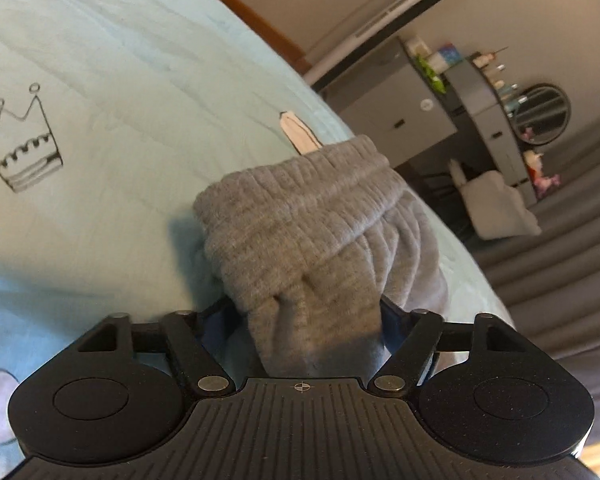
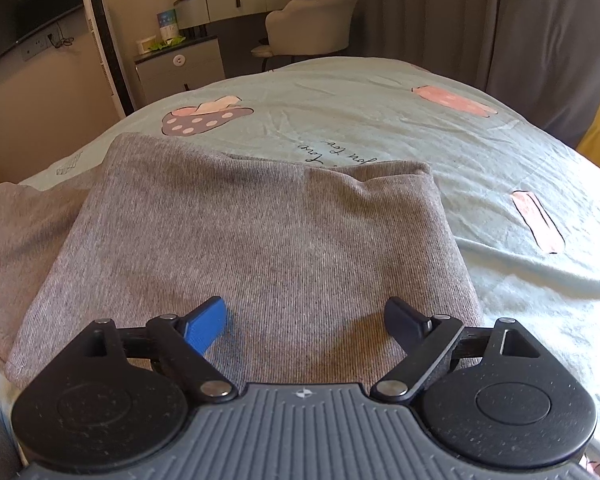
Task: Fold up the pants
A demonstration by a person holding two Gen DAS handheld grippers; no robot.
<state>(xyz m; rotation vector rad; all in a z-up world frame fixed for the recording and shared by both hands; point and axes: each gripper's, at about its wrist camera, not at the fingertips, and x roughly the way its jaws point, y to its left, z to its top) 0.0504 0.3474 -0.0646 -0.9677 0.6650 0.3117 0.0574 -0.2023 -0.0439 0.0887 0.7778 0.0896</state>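
Two grippers, one pair of grey pants (image 2: 240, 240) on the bed (image 2: 500, 140). Left gripper (image 1: 308, 308) clamps a bunched ribbed waistband (image 1: 300, 200) reaching toward 12 o'clock. Right gripper (image 2: 308, 316) gapes apart, folded pants beneath, stretching toward 12 o'clock.

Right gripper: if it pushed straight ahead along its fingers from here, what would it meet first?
Most likely the folded grey pants. The right gripper points down at them with jaws open and nothing between them; the cloth fills the path ahead. Depth is unclear, so how soon is hard to tell.
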